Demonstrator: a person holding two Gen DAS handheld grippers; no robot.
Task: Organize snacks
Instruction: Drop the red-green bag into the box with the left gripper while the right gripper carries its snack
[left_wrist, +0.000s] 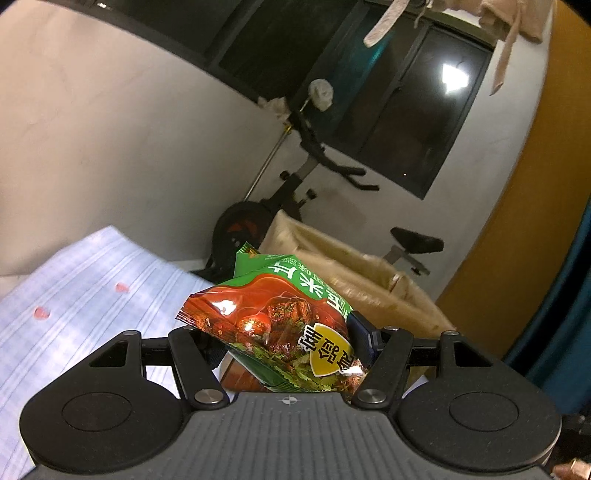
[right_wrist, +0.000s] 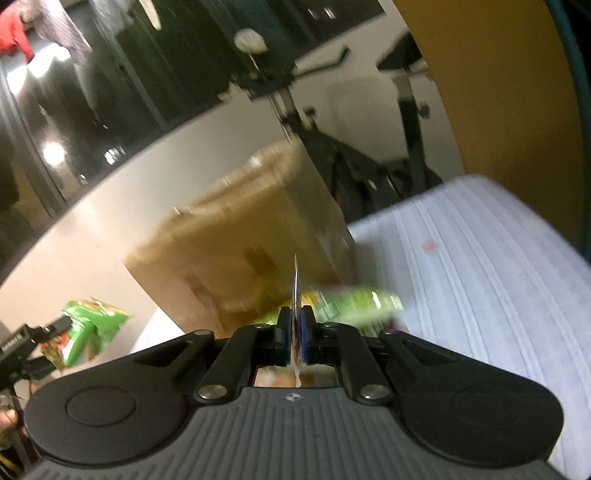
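A green-and-red snack bag (left_wrist: 280, 325) sits gripped between the fingers of the left gripper (left_wrist: 291, 343), lifted above the striped bed (left_wrist: 92, 295) near a cardboard box (left_wrist: 369, 280). The right gripper (right_wrist: 295, 332) pinches a thin packet (right_wrist: 296, 314) edge-on

A home bedroom — striped bed sheet (left_wrist: 92, 288), exercise bike (left_wrist: 295, 192), cardboard box (right_wrist: 240, 236).

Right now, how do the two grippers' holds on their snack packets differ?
The left gripper holds a puffy green-and-red snack bag face-on, set wide. The right gripper pinches a thin packet seen edge-on, nearly closed. Both are held up near the cardboard box.
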